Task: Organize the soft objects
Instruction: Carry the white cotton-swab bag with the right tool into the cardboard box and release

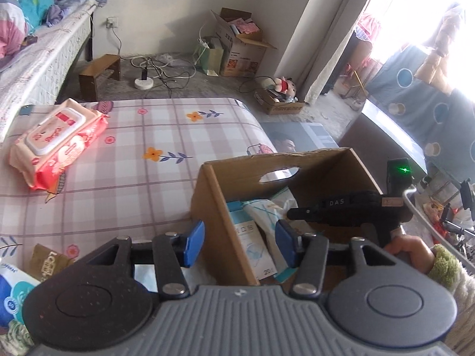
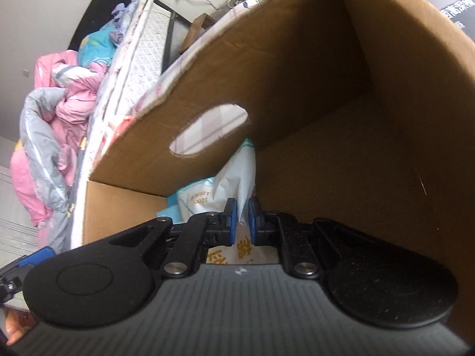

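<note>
A brown cardboard box (image 1: 213, 207) stands on the plaid bed sheet (image 1: 124, 160) and holds white-and-blue tissue packs (image 1: 252, 237). My left gripper (image 1: 240, 244) is open and straddles the box's near left wall, empty. My right gripper (image 2: 242, 222) is inside the box (image 2: 341, 118), shut on the edge of a white tissue pack (image 2: 237, 175); it shows from the side in the left wrist view (image 1: 341, 207). A pink wet-wipes pack (image 1: 56, 142) lies on the sheet at the far left. More packs (image 1: 17, 284) lie at the lower left.
A second bed with pink bedding (image 1: 12, 20) is at the far left. On the floor are a low wooden stool (image 1: 98, 71), cables with a white puck (image 1: 144, 83), an open carton (image 1: 243, 47) and a small box with a doll (image 1: 282, 95).
</note>
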{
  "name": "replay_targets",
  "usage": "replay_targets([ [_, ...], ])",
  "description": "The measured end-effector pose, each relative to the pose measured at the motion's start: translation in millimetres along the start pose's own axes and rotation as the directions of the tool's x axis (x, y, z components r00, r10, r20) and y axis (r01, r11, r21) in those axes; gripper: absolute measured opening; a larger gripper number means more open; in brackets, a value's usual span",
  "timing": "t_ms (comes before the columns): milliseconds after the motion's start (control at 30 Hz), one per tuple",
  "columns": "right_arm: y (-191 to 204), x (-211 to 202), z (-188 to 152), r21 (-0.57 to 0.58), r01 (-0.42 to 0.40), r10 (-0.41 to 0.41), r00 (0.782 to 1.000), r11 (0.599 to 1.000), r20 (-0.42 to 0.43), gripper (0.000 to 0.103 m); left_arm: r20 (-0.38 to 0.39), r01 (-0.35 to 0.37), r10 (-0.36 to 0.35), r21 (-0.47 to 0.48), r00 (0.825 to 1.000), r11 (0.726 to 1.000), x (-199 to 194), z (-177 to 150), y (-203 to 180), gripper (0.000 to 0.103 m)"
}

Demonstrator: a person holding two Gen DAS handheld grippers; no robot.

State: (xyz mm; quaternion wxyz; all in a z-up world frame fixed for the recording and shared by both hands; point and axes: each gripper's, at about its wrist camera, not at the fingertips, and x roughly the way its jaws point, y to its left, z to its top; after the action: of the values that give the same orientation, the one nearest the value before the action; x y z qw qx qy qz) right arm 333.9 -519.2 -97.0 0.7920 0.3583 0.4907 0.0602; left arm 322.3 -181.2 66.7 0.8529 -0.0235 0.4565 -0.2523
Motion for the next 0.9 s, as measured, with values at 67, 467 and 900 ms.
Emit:
replay_targets([
  [67,2,-2,-4,0.026,0.014,-0.015,1.0,1.0,0.005,0.013,0.013,-0.016,0.016,0.008,1.0,1.0,-8,-5,1,0.062],
  [467,40,-30,-19,-0.062,0.031,-0.022,0.991,0.998,0.135,0.035,0.157,-0.106,0.113,-0.055,0.981,0.993,-90,-57,43,0.075],
  [900,65,41,-32,-0.051,0.127,-0.117,0.98,0.991,0.164,0.023,0.128,-0.135,0.177,-0.284,0.976,0.949,-131,-139,114,0.076],
])
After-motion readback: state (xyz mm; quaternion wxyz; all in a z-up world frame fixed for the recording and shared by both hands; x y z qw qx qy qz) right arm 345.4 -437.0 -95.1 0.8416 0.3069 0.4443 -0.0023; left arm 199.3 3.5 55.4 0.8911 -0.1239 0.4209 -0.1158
